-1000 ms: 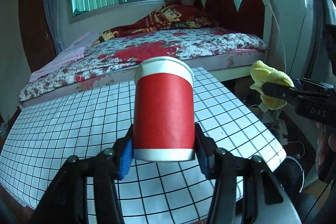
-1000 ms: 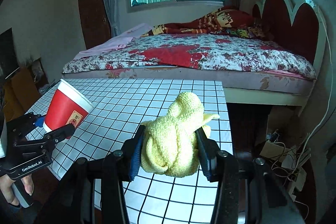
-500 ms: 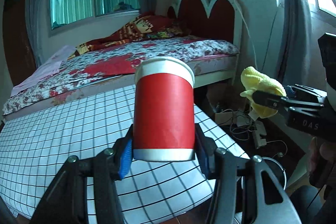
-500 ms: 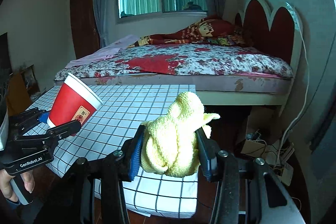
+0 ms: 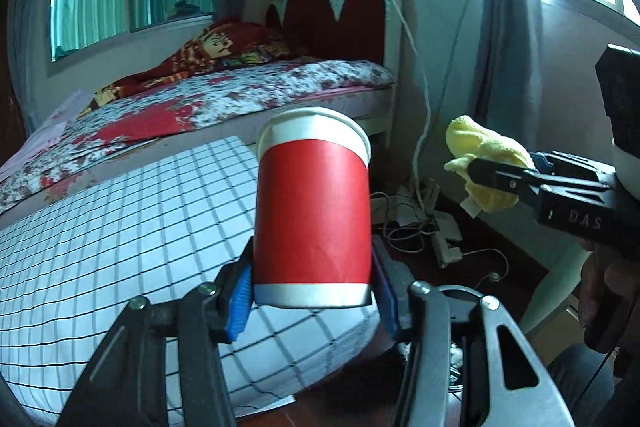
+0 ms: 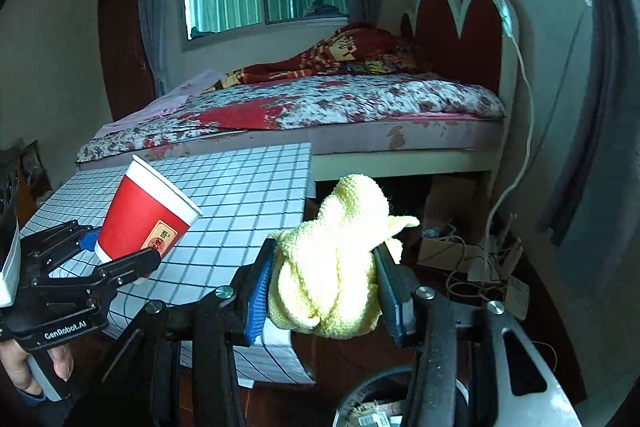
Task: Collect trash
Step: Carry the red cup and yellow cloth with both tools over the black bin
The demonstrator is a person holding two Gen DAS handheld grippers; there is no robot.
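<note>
While both are held up in the air past the edge of the checked surface (image 5: 120, 227), each hand-held gripper is seen pinching one thing. The red paper cup (image 5: 314, 211) is squeezed near its bottom between the blue pads (image 5: 240, 301) of the left hand-held gripper (image 5: 314, 301), with its white rim pointing forward and up. In the right wrist view, the same cup (image 6: 146, 221) is seen tilted, and the left hand-held gripper (image 6: 120, 251) is held from below by a hand (image 6: 36, 373). The yellow cloth (image 6: 332, 267) is squeezed in a bunch between the pads of the right hand-held gripper (image 6: 326, 301). A round bin (image 6: 372, 407) with scraps inside is seen just below the right hand-held gripper. A bed (image 6: 320, 107) is seen far ahead of both.
</note>
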